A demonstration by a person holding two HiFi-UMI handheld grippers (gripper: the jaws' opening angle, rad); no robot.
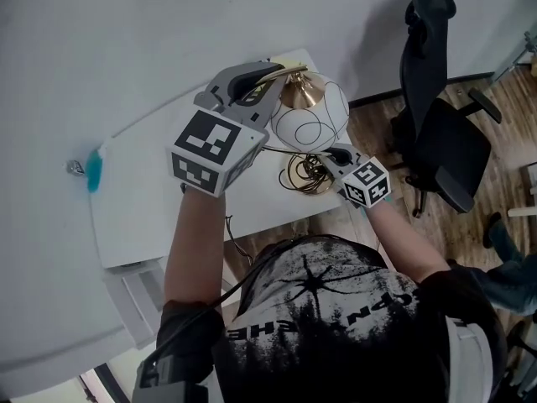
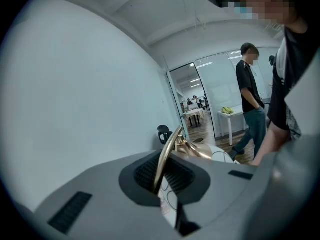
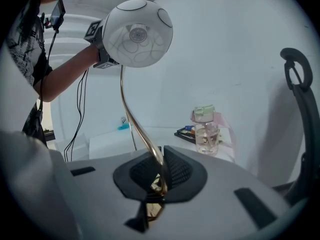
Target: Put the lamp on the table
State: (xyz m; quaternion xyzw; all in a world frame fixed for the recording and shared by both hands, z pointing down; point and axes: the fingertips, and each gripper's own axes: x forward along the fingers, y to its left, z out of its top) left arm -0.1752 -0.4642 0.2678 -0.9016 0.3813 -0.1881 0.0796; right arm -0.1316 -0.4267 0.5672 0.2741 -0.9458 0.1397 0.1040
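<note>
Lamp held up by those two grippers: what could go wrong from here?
The left gripper and right gripper each pinch only the thin gold stem. It might slip or twist in the jaws, swinging the globe shade. On the way down, it could also knock the water bottle standing on the table.

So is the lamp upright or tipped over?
Upright: its gold stem climbs from the right tool to the white shade above.

The lamp (image 1: pixel 309 120) is above the right end of the table (image 1: pixel 151 200), the chair (image 1: pixel 449 141) farther right.
</note>
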